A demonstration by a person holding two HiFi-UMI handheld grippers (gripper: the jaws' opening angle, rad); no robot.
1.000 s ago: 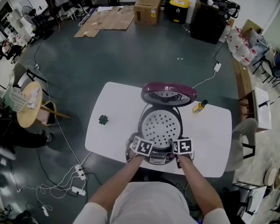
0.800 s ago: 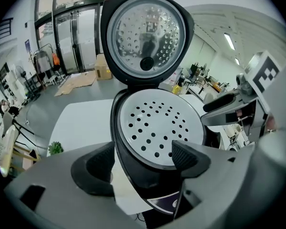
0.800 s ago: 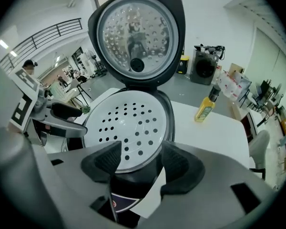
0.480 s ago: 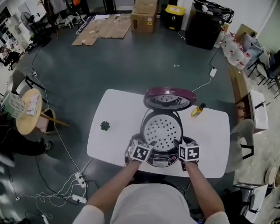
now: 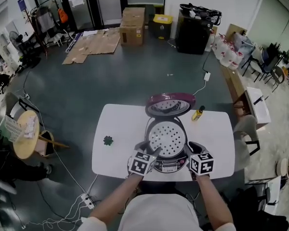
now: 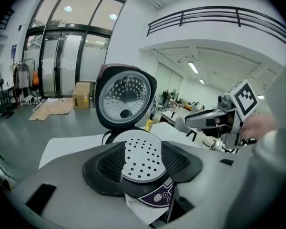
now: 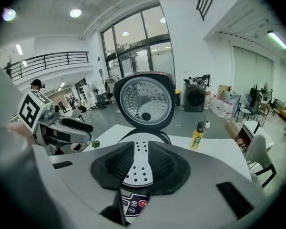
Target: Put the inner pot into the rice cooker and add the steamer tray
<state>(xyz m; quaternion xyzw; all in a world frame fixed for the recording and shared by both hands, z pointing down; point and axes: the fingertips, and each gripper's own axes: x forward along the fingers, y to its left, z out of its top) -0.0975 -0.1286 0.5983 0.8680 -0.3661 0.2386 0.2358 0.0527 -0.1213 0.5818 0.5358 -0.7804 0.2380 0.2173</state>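
Currently: steamer tray sits flat in the rice cooker, centre frame, lid up behind. Left gripper and right gripper are at lower centre. Their jaws are apart, have just been closing, and hold nothing. Judgement: placement looks done. Back off clear of the rim; check the tray sits level.

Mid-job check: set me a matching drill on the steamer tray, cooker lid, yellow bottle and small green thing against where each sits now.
1 round white perforated steamer tray
2 maroon rice cooker lid
3 small yellow bottle
4 small dark green object

A on the white table, left of the rice cooker
B standing open at the cooker's back
C seated in the cooker's mouth
D on the table, right of the lid

Pairs: 1-C, 2-B, 3-D, 4-A
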